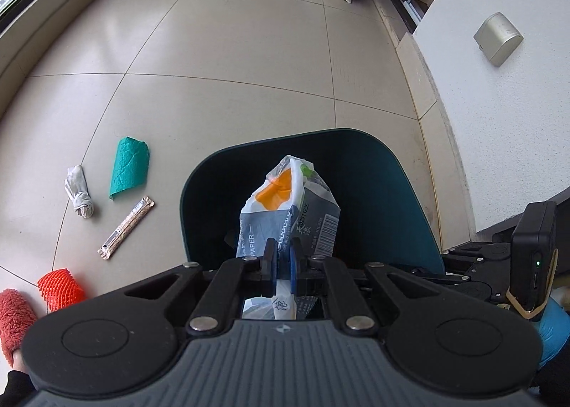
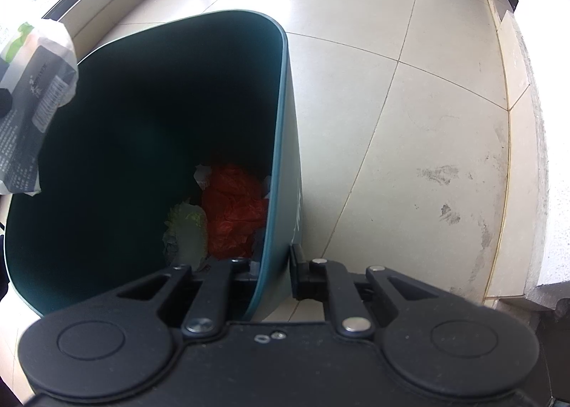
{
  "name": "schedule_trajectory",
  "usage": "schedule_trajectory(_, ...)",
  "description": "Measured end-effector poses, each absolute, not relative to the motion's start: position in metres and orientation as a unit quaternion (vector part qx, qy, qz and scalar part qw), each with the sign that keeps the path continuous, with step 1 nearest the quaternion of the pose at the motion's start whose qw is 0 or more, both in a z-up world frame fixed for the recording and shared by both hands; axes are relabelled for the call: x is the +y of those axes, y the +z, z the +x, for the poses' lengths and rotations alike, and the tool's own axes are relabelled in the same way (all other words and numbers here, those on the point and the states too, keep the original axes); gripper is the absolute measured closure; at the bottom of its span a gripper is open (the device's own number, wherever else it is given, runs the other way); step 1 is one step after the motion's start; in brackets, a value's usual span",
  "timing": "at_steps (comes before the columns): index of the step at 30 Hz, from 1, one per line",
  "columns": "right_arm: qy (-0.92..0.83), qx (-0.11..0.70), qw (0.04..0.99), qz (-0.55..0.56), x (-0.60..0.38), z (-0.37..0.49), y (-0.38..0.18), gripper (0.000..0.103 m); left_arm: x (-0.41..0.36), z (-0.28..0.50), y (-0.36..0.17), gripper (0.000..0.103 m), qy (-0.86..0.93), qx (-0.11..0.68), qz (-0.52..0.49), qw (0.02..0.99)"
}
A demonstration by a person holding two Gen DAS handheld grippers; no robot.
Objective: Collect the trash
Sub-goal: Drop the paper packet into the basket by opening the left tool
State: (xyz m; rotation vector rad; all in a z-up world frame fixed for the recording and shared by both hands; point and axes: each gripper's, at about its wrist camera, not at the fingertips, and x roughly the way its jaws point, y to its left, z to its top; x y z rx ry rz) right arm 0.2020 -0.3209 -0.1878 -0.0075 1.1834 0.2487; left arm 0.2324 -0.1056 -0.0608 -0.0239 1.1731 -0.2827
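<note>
Pinching a crumpled tissue packet (image 1: 288, 207) between nearly closed pads, the left gripper (image 1: 281, 261) holds it over the open mouth of the dark green bin (image 1: 384, 171); in the right wrist view the same packet hangs at nine to ten o'clock above the rim. The right gripper (image 2: 272, 269) is clamped on the bin's wall at its near edge, one finger inside and one outside.

Letting go too soon is the main risk. The packet is light and floppy and sits toward the bin's left side, so it could catch the rim and slide out onto the floor. The one-sided grip on the wall could also tip the bin if it is pulled.

Down inside, red crumpled plastic (image 2: 235, 207) and something pale green (image 2: 187, 225) lie at the bottom; the rest of the interior is too dark to read.

Farther off at nine o'clock in the left wrist view lie a teal scrap (image 1: 130, 168), a grey wad (image 1: 79, 191), a stick wrapper (image 1: 126, 227) and an orange mesh piece (image 1: 60, 287), half cut off by the gripper body.
</note>
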Motion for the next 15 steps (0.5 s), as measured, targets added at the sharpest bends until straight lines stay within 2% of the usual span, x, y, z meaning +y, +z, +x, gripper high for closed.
schedule_trajectory(8,0.118,0.556,0.823,-0.003,-0.321,0.202,-0.188,0.091,-0.13,0.242,-0.113,0.097,-0.126,0.587,0.029,0.799)
schedule_trajectory(15,0.119,0.556,0.823,-0.001,-0.322,0.202,-0.188,0.091,-0.135,0.242,-0.135,0.096,-0.136,0.604,0.046,0.784)
